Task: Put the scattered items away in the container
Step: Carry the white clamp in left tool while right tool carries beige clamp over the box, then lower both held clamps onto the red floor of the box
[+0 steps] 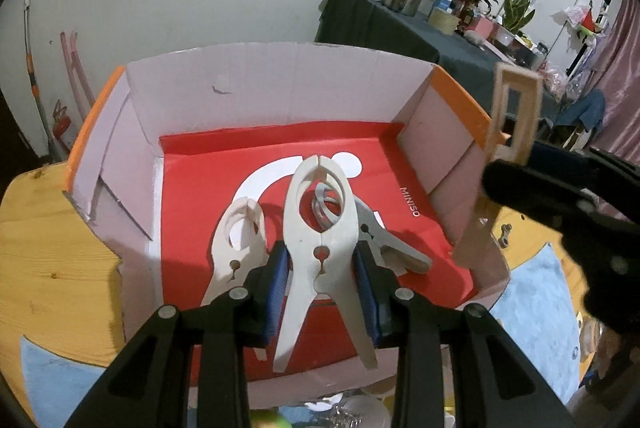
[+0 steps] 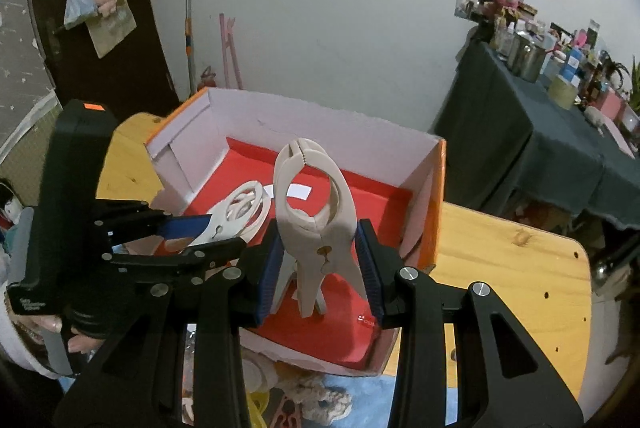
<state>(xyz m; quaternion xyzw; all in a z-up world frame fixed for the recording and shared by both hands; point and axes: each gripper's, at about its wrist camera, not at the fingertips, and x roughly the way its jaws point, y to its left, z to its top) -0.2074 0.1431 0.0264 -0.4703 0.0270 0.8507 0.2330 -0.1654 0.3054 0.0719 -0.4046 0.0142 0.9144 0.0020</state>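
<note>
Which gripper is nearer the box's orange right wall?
Right. The right gripper, shut on a beige clip, hangs beside the orange wall; the left gripper holds its white clip mid-box.

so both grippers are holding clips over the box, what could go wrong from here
The left gripper and right gripper sit close together over the box, so they might bump as they lower. The white clip would land on the clips already in the box, so it could slide or bounce. The beige clip is gripped near its pivot, so it may swing on release and catch the box wall.
</note>
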